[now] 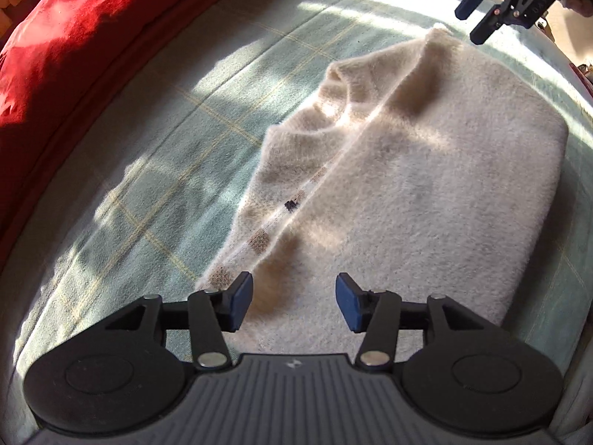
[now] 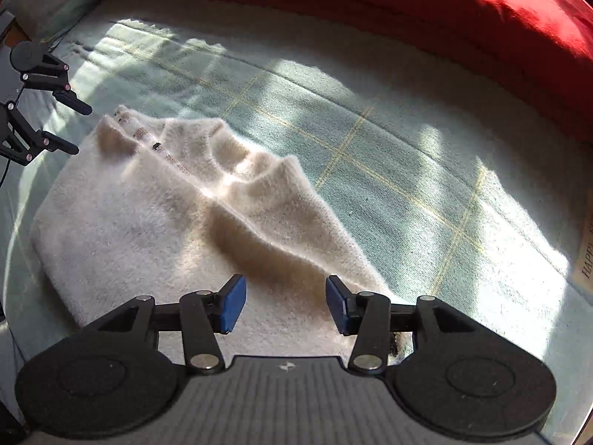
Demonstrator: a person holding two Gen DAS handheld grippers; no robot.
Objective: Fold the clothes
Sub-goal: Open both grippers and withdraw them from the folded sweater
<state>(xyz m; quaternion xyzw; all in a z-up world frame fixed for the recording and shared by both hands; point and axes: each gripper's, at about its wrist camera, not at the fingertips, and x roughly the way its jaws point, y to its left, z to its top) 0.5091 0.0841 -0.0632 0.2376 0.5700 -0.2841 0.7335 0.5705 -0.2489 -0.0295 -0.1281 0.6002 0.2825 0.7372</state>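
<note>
A cream fuzzy sweater (image 1: 426, 185) lies folded on a pale green checked bedspread (image 1: 155, 170), with a small dark mark along its fold line. My left gripper (image 1: 294, 304) hovers over the sweater's near end, jaws apart, nothing between the blue pads. The right gripper (image 1: 472, 18) shows at the top right of the left wrist view, past the sweater's far corner. In the right wrist view the sweater (image 2: 148, 222) spreads to the left, and my right gripper (image 2: 285, 306) hangs above its near edge, open and empty. The left gripper (image 2: 76, 128) stands open at that view's left edge.
A red pillow or blanket (image 1: 66, 29) borders the bedspread and runs along the top of the right wrist view (image 2: 463, 11). A card with lettering (image 2: 587, 259) lies at the right edge. Sunlight and shadow stripes cross the bedspread (image 2: 407, 170).
</note>
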